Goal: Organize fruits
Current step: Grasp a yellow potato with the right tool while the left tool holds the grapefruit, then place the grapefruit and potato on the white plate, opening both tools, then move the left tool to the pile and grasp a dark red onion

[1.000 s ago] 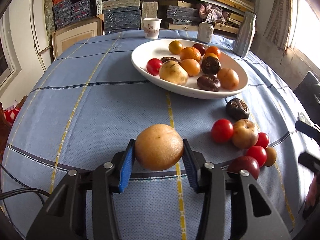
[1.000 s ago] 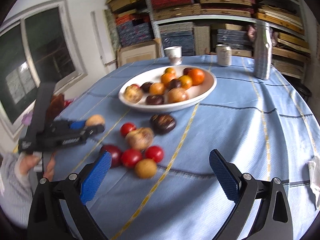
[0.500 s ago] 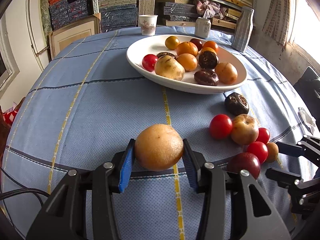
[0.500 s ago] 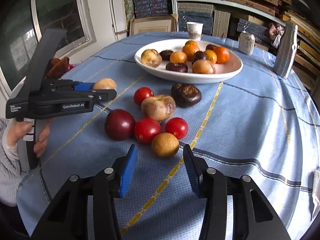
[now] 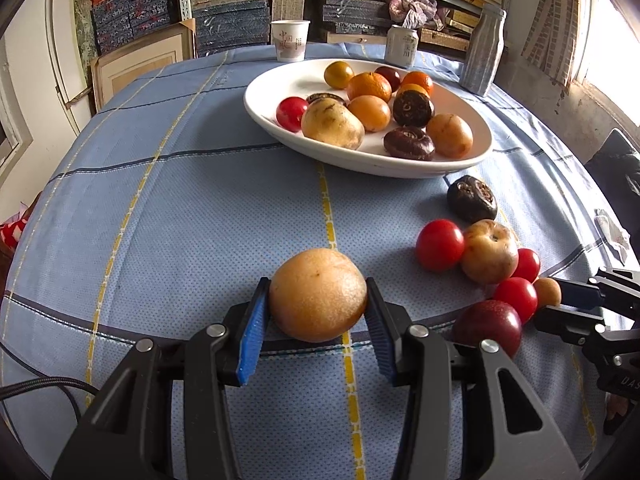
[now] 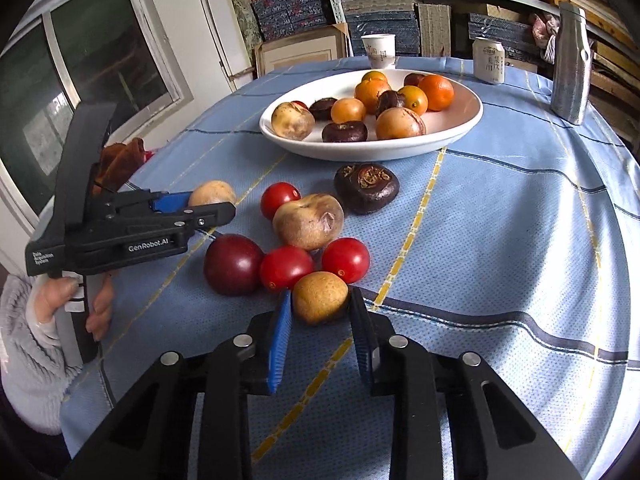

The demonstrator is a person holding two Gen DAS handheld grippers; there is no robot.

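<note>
My left gripper (image 5: 318,312) is shut on a round tan fruit (image 5: 318,294), held over the blue cloth; the same gripper and fruit (image 6: 212,194) show at the left of the right wrist view. My right gripper (image 6: 320,312) has its blue pads around a small tan fruit (image 6: 320,298) that rests on the cloth; the pads touch or nearly touch it. Beside it lie a dark red plum (image 6: 233,265), three red tomatoes (image 6: 286,266), a brownish apple (image 6: 308,221) and a dark wrinkled fruit (image 6: 366,187). A white oval plate (image 5: 280,84) holds several fruits.
A paper cup (image 5: 290,40), a can (image 5: 401,46) and a tall grey bottle (image 5: 484,50) stand behind the plate. Shelves of boxes fill the back wall. The round table's edge curves close on the right, with a crumpled white scrap (image 5: 612,232) near it.
My right gripper has moved forward and down onto the small tan fruit and narrowed its jaws around it. My left gripper still holds its fruit and has shifted slightly.
</note>
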